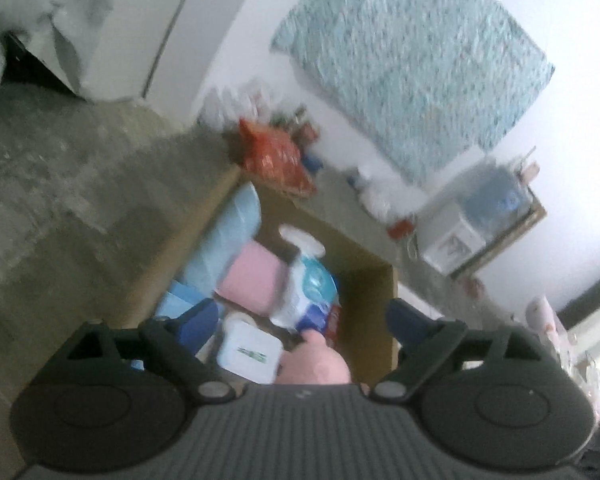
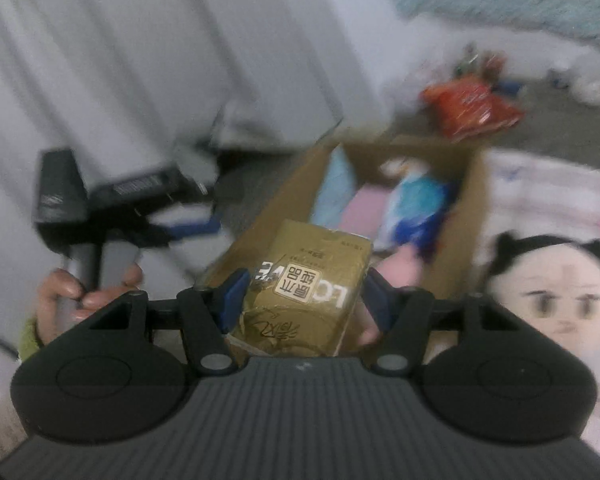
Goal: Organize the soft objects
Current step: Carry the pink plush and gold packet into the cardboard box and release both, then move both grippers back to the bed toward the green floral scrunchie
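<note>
A cardboard box [image 1: 374, 280] stands on the grey floor and shows in both views [image 2: 466, 216]. It holds a light blue pack [image 1: 232, 232], a pink pack [image 1: 254, 276], a blue-and-white tissue pack [image 1: 310, 292], a white pack [image 1: 250, 350] and a pink plush [image 1: 316, 364]. My left gripper [image 1: 300, 320] is open and empty above the box. My right gripper [image 2: 306, 294] is shut on a gold tissue pack [image 2: 312, 284], held just before the box's near edge. The left gripper [image 2: 148, 216] also shows in the right wrist view, left of the box.
A red snack bag [image 1: 276, 156] lies beyond the box by the white wall. A doll with black hair [image 2: 556, 292] lies on a pale cloth [image 2: 548, 196] right of the box. A teal mat [image 1: 412, 60] and small clutter lie further back. White curtains [image 2: 140, 40] hang at left.
</note>
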Action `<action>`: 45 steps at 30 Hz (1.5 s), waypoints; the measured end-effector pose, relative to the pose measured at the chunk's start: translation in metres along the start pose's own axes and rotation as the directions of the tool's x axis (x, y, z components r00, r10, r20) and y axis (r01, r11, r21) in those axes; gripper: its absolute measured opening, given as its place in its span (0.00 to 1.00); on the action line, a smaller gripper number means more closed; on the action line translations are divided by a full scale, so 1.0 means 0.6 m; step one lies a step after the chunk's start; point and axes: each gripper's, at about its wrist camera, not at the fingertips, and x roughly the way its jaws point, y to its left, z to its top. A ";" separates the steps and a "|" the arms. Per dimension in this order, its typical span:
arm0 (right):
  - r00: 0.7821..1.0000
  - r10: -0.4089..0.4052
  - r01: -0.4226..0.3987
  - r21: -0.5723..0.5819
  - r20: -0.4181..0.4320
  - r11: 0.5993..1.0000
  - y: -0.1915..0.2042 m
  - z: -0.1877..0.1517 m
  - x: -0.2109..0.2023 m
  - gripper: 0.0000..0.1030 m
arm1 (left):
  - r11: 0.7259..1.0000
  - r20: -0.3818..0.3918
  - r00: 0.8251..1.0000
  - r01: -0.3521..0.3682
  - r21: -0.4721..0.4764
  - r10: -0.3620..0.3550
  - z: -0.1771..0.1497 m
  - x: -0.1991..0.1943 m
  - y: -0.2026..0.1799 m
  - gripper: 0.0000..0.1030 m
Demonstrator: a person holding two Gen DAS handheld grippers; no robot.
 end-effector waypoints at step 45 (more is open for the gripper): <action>0.980 0.060 -0.059 0.011 -0.190 0.998 0.055 -0.012 0.172 0.72 | 0.998 0.069 0.997 -0.043 0.054 0.040 -0.048 -0.074 -0.001 0.91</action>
